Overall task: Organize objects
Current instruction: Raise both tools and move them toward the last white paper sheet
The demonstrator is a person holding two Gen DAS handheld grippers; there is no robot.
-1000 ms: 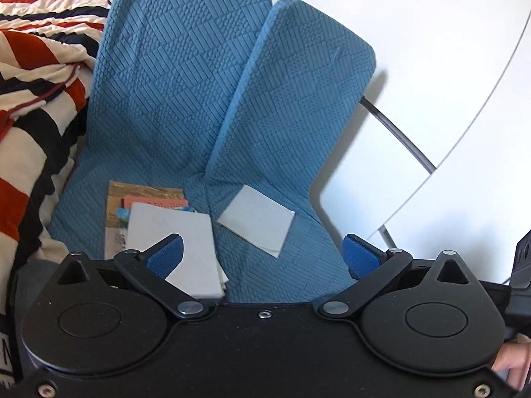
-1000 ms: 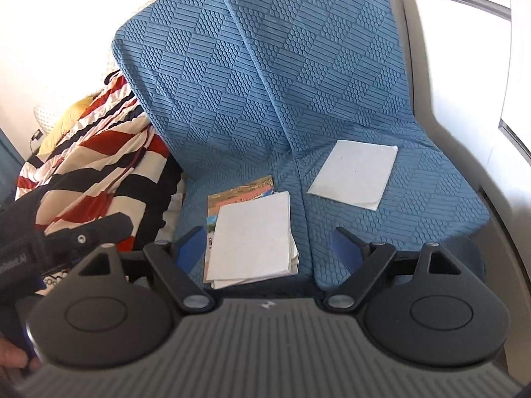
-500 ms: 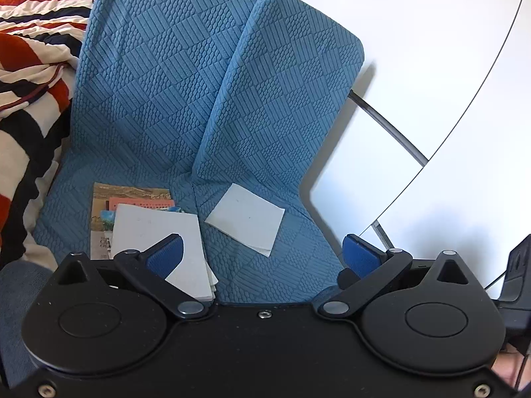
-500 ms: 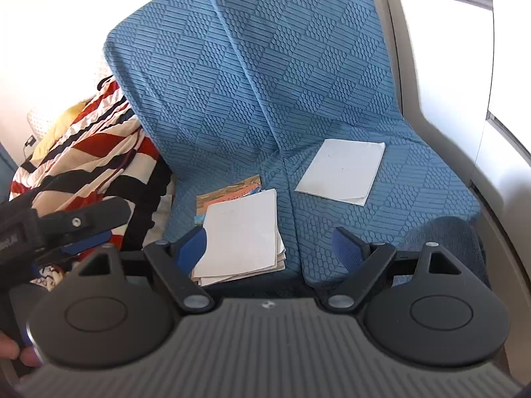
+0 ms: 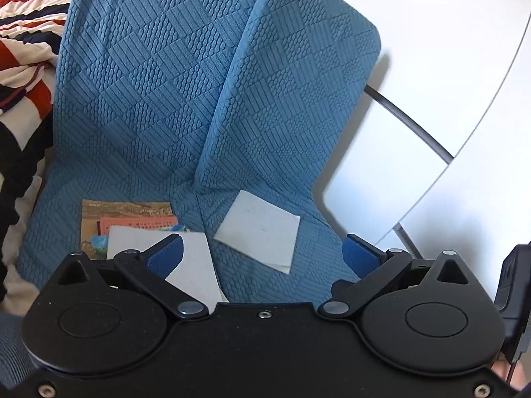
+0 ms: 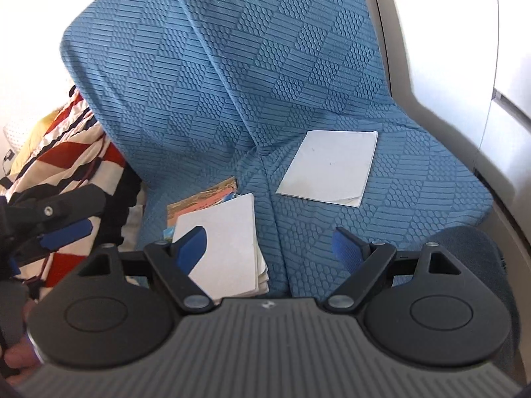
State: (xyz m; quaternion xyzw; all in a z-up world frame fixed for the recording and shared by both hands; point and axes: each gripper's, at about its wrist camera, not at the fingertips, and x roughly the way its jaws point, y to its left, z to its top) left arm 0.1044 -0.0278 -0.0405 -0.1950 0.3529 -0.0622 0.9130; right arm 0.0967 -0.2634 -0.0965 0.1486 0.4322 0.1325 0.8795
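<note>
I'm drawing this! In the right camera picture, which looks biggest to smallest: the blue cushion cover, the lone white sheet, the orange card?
1. Blue cushion cover, fills most of the view.
2. Lone white sheet.
3. Orange card, though it is mostly hidden under the paper stack, so its real size is unsure.

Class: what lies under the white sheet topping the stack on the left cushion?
Under the white sheet: more paper edges and colourful booklets poking out behind. Their covered parts and number stay hidden.

Two blue quilted cushions stand side by side, their backs leaning up toward a white wall. On the left seat lies a stack of papers with colourful booklets showing from beneath at its far edge. A single white sheet lies on the right seat, apart from the stack. The left gripper hangs wide open in the near foreground, nothing between its blue pads. A striped blanket is bunched at far left.
</note>
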